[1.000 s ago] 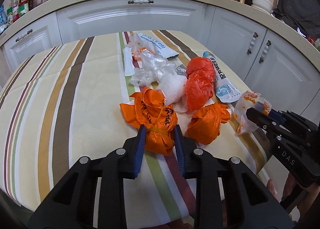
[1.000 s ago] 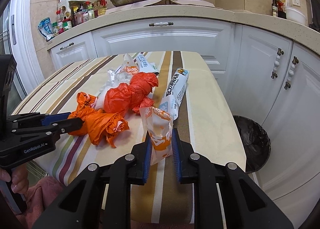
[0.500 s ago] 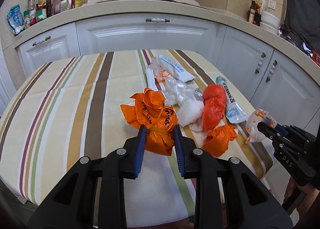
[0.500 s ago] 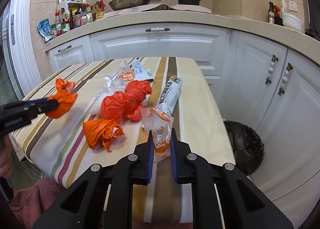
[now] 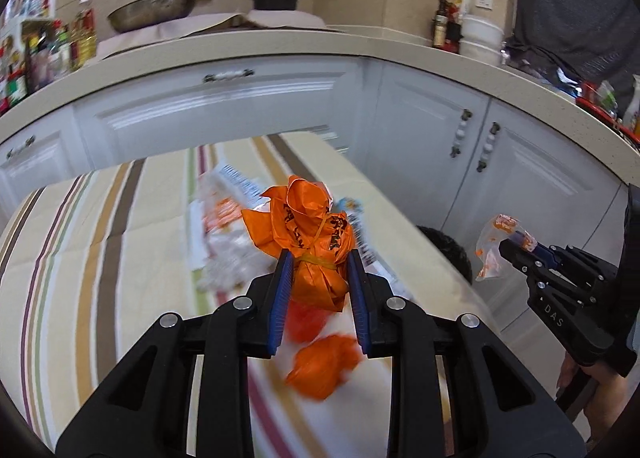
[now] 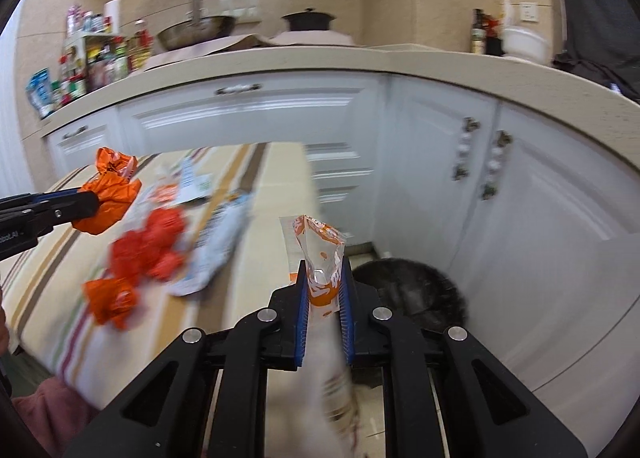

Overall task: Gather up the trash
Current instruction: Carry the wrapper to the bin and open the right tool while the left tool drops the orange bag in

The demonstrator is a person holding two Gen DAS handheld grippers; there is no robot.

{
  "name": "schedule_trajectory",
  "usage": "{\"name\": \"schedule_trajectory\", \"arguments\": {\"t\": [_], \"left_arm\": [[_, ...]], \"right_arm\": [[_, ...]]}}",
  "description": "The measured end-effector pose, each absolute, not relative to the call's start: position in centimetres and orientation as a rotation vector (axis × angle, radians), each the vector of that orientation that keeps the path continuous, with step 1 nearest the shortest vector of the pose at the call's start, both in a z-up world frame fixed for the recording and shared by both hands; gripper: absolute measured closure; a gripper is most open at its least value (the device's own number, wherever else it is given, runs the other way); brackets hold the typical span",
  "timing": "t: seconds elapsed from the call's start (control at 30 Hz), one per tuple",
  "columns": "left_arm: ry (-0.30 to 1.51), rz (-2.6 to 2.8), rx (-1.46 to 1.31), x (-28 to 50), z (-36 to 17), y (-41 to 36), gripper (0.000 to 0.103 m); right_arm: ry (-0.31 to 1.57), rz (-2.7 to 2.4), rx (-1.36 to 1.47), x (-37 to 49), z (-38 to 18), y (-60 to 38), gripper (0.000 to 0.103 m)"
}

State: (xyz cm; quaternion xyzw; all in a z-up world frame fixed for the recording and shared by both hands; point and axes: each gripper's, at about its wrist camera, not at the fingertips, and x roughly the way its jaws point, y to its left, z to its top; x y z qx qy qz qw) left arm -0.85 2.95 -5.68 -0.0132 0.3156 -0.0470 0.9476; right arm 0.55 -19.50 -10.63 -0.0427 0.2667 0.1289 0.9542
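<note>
Trash is held in both grippers, clear of the striped tablecloth [image 5: 100,225]. The left gripper [image 5: 320,258] is closed partway on an orange bag [image 5: 308,242], knotted and bound with a thin yellow rubber band; its blue pads press the bag's lower half from both sides. Black characters are printed on the bag, too creased to read. In the right wrist view the same bag [image 6: 110,193] sits at the far left, above the table's near left part.

The right gripper [image 6: 324,278] is clamped tight on a clear wrapper [image 6: 320,258] with orange and white print, its jaws having just closed the last bit onto it. The wrapper sticks up between the pads, and its print cannot be read. Seen from the left wrist camera, this gripper [image 5: 505,248] is at the right, off the table's right edge, and its black body carries the letters "DAS".

On the table lie a smaller orange bag [image 6: 110,302], a red bag [image 6: 148,250] and a long white packet [image 6: 218,250] with dark printing blurred past reading. Beside the left gripper's body in the right wrist view, part of a white label reads "bot.AI". A dark bin [image 6: 416,290] stands on the floor to the right of the table, against the white cabinets [image 6: 540,197].
</note>
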Motion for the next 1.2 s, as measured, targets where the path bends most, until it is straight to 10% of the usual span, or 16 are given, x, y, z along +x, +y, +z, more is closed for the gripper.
{"name": "schedule_trajectory", "arguments": {"t": [0.87, 1.0, 1.2], "left_arm": [[0.705, -0.23, 0.154, 15.3, -10.2, -15.0, 0.076], [0.727, -0.192, 0.164, 16.9, -11.5, -15.8, 0.051], [0.729, -0.167, 0.125, 16.7, -11.0, -15.1, 0.039]], "right_arm": [[0.559, 0.061, -0.005, 13.1, -13.2, -29.5, 0.088], [0.585, 0.032, 0.018, 15.3, -14.4, -30.3, 0.063], [0.6, 0.006, 0.04, 15.2, -15.2, -31.0, 0.055]]}}
